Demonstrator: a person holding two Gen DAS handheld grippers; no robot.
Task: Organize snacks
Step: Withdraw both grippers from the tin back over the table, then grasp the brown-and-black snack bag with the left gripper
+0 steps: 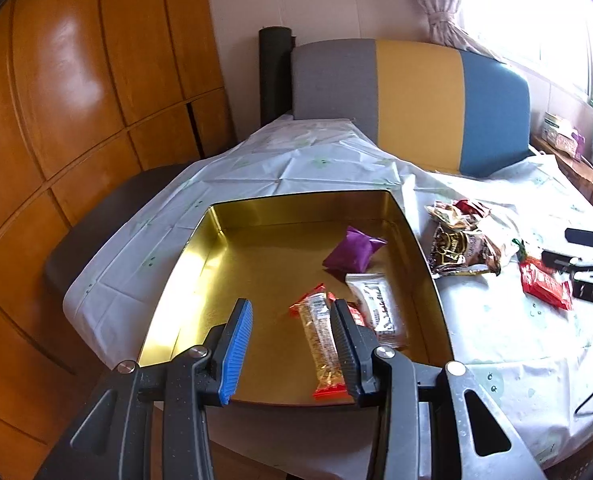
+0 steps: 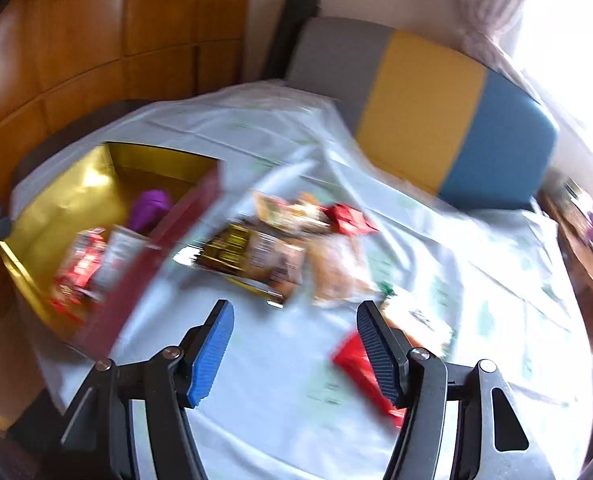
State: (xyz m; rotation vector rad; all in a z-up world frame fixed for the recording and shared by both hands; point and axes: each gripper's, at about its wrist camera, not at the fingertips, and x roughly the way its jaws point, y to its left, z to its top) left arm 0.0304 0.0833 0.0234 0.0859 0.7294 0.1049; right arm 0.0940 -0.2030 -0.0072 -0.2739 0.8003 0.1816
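A shallow rectangular tin [image 1: 200, 264] with a glossy gold interior is seen on a creased white plastic tablecloth [image 1: 296, 168] printed with small pale green motifs. Inside the tin, a puffy purple foil pouch [image 1: 352, 254] is found near the far right corner, a white flat sachet with dark lettering [image 1: 378, 308] lies nearer, and a long clear-windowed snack bar with orange-red crimped ends [image 1: 320, 344] is laid just beside it.

The left gripper [image 1: 292, 352] is held above the near edge of the tin, angled downward. Its jaws, one with a ribbed blue pad and one with a ribbed black pad, are parted, and nothing is pressed between them; the long bar is seen below, by the black pad.

The right gripper [image 2: 294, 354] is held over bare cloth, tilted downward, in a blurred view. Its jaws stand apart and empty. A glossy red wrapper [image 2: 356, 364] lies on the cloth just beside its black pad. A heap of crinkled brown, gold and red packets [image 2: 280, 248] is seen farther ahead, between this gripper and the tin.
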